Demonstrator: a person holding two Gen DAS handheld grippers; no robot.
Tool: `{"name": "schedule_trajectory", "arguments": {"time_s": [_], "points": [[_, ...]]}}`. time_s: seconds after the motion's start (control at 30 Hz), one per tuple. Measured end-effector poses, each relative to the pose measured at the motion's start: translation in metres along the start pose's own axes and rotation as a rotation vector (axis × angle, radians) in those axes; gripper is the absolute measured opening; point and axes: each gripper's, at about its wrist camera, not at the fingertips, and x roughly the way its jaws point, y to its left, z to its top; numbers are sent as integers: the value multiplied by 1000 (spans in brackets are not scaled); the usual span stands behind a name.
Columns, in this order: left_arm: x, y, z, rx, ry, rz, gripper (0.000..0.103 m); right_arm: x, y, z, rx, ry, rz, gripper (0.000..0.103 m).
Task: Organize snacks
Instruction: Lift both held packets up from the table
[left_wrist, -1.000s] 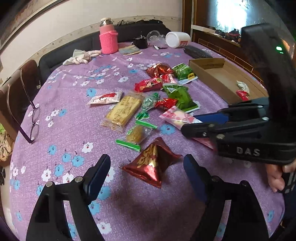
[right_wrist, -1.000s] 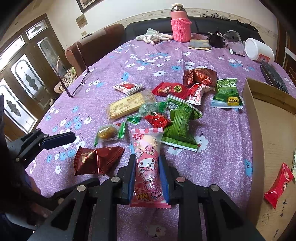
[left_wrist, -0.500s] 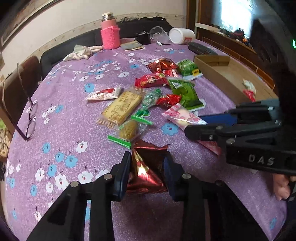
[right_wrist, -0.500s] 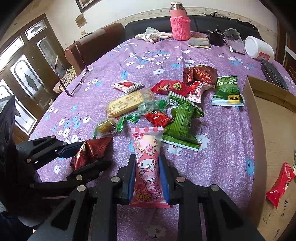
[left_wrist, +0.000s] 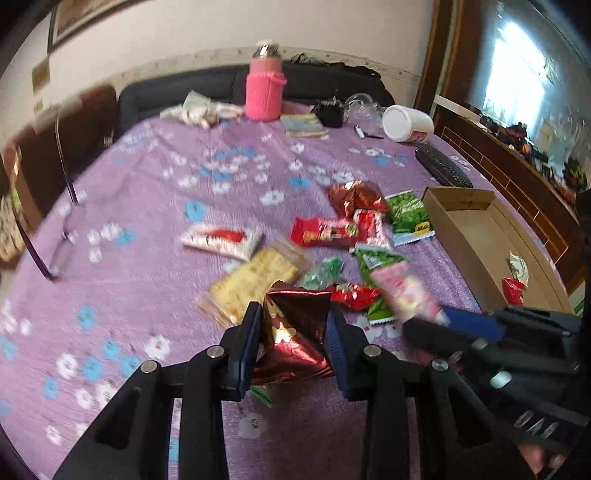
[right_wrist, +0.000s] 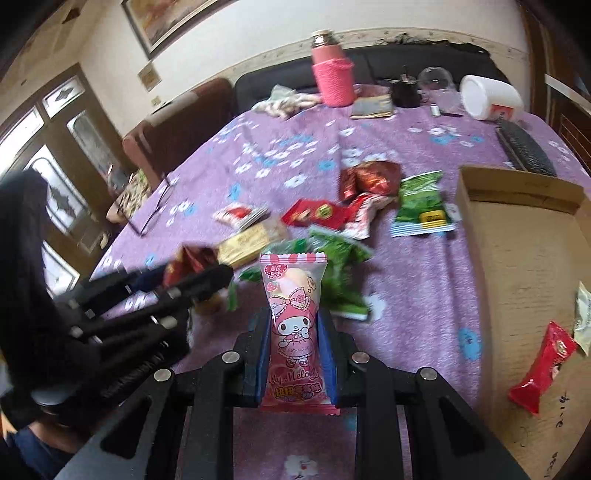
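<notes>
Both sets of tongs were loaded above the purple flower-printed tabletop (left_wrist: 155, 206). The left tongs (left_wrist: 293, 341) were closed on a dark red, pyramid-shaped foil snack packet (left_wrist: 295, 332), their jaws having drawn in on it within the last second; the right tongs (right_wrist: 293, 354) were clamped narrowly on a pink cartoon-printed plastic snack sachet (right_wrist: 293, 321), which stood upright between the pads. The open brown cardboard box (right_wrist: 532, 258) lay at the right, already holding a red wrapper (right_wrist: 541, 367) and a pale one (right_wrist: 583, 314) beside it. The remaining loose snacks (left_wrist: 332, 236), red, green and yellow packets, lay clustered mid-tabletop, left of the box. Risks, as judged: the foil packet was puffy and slick, and appeared pinched across its faces, so it might squirm out or rotate during transport. The sachet was held low on its body, so its free upper end might flop and catch the box wall. The two tools were close together, the left seen just to the left in the right wrist view, so both heading for the box at once might collide. A low pass might sweep the green packets (right_wrist: 340, 266) along. Motion blur hid finer contact detail.
</notes>
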Motion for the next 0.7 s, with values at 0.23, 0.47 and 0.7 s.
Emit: {"name": "schedule_trajectory", "arguments": {"time_s": [0.23, 0.47, 0.7], "points": [[-2, -3, -5, 41, -36, 36, 34, -4, -5, 1, 37, -30, 26, 26], [-10, -10, -7, 94, -89, 94, 34, -2, 0, 0, 16, -31, 20, 26], [-13, -12, -8, 107, -109, 113, 34, -1, 0, 0, 11, -33, 14, 26]]}}
